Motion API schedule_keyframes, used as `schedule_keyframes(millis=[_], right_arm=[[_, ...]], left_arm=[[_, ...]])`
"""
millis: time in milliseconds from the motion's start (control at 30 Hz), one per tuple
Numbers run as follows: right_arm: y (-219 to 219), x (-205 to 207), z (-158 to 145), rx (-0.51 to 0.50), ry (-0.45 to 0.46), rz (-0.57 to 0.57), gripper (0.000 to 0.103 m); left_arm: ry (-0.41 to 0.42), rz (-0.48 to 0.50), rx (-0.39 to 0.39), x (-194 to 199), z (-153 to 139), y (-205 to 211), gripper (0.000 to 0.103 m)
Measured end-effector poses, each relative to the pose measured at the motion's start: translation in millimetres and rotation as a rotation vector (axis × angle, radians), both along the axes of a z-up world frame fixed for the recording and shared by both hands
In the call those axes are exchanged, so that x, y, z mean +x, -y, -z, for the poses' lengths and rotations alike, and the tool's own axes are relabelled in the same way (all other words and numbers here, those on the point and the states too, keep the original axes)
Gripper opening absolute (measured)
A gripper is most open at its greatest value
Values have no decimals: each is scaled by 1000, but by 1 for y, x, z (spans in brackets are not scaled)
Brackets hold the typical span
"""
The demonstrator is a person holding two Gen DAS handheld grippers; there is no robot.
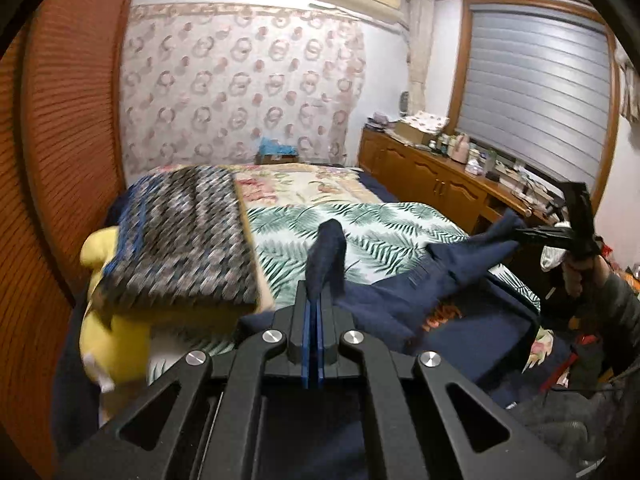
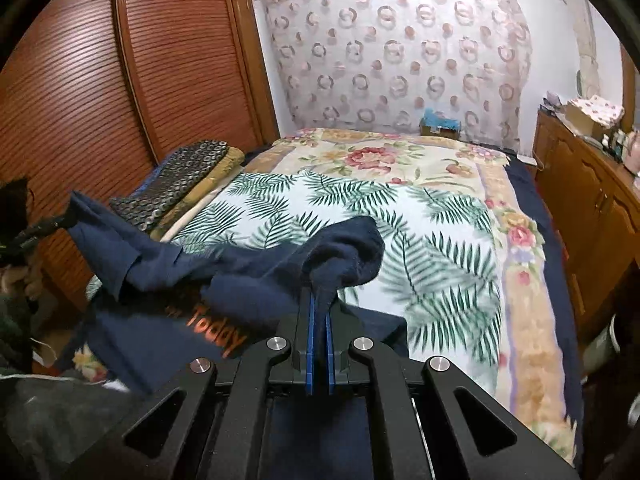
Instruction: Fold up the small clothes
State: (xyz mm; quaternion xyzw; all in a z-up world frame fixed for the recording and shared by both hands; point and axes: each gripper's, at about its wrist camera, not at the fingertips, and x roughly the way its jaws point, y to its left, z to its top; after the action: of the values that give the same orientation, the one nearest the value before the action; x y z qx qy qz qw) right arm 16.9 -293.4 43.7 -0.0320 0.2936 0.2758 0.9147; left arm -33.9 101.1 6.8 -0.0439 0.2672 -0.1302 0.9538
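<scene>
Garment pinched between both grippers' closed jaws.

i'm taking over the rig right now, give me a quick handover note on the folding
Left gripper: shut on one corner of the navy t-shirt.
Right gripper: shut on another corner of the same shirt.
The shirt hangs stretched between the two grippers, above the near end of the bed; orange lettering shows on it.
Done: shirt picked up by both grippers.
Left: lay it flat on the palm-leaf sheet, then fold it. No fold made yet.
</scene>
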Motion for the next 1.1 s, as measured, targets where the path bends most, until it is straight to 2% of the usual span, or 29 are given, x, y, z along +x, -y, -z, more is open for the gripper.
schedule_keyframes(millis=[200, 333, 500, 567, 600, 733, 867, 1100], right_arm=[[15, -36, 11, -8, -61, 13, 4], [15, -50, 19, -32, -101, 39, 4], [12, -58, 11, -63, -95, 50, 4], [10, -56, 9, -75, -89, 50, 4], [6, -56, 8, -79, -86, 52, 4], [-1, -65, 4, -98, -63, 46, 5], [2, -71, -1, -99, -47, 26, 6], [11, -71, -13, -59, -15, 40, 11]], left_arm=[[-26, -97, 46, -28, 18, -6, 3], [-51, -112, 0, -27, 27, -18, 3], [-7, -121, 25, -37, 19, -20, 5], [-6, -140, 69, -32, 17, -16, 27], [-5, -142, 76, -29, 19, -15, 44], [-26, -147, 65, -13, 29, -14, 69], [-49, -135, 80, 1, 40, -11, 70], [-114, -177, 98, 46, 67, -20, 71]])
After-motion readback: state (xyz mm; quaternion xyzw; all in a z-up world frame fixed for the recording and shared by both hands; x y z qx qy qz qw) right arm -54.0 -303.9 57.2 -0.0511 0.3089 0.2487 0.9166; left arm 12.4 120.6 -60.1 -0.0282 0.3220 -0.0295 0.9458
